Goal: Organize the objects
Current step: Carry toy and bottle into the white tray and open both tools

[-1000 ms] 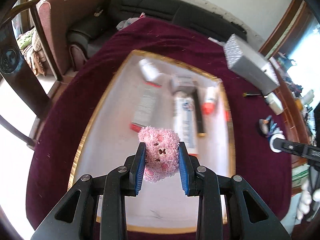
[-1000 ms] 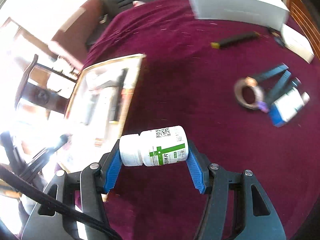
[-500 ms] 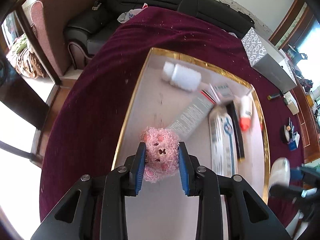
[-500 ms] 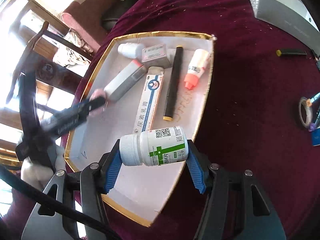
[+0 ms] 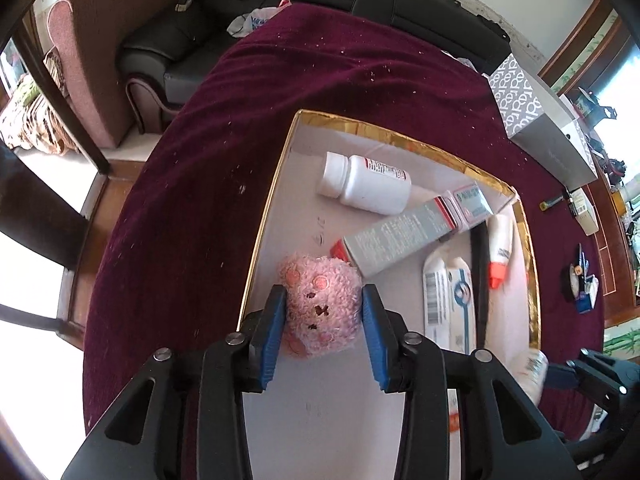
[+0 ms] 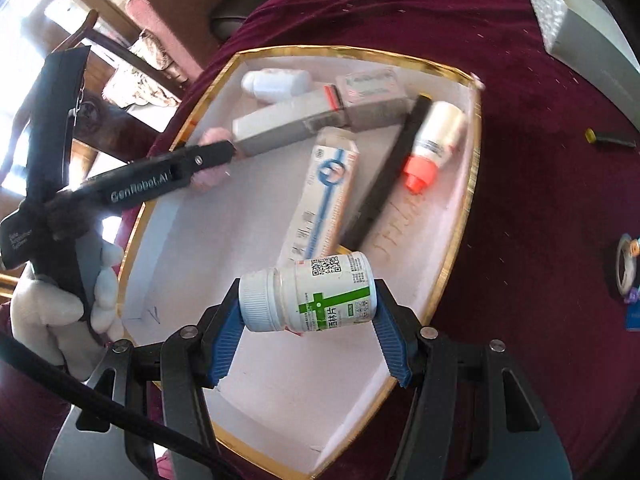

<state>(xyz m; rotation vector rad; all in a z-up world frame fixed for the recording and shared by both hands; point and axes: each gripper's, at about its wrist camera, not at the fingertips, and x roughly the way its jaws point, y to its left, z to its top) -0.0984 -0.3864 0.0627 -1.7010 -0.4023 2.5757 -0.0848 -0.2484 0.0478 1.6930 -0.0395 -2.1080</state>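
Both grippers are seen over the gold-edged tray point(image 5: 532, 280) on the dark red cloth point(image 5: 192, 216). A fluffy pink toy point(image 5: 320, 304) is found between the blue pads of the left gripper point(image 5: 323, 320), low over the tray's white floor near its left edge; the jaws have just been opened a little, and a thin gap can be seen by the right pad, so the toy seems to be let go, though whether the left pad is touched by it cannot be told. A white pill bottle with a green cross point(image 6: 310, 292) is pinched sideways by the right gripper point(image 6: 308, 312), cap to the left, over the near end of the tray. Much of the tidying looks done: a white bottle point(image 5: 366, 184), a long grey box point(image 5: 400, 238), a blue-and-white box point(image 5: 448, 300), a black stick point(image 5: 480, 268) and a small bottle with an orange cap point(image 5: 498, 252) are already laid in the tray. The pill bottle is yet to be put down. Some things are left out on the cloth: a tape roll point(image 6: 624, 268), a small dark pen-like thing point(image 6: 610, 138) and a big grey box point(image 5: 540, 120). Whether these are meant for the tray cannot be told.
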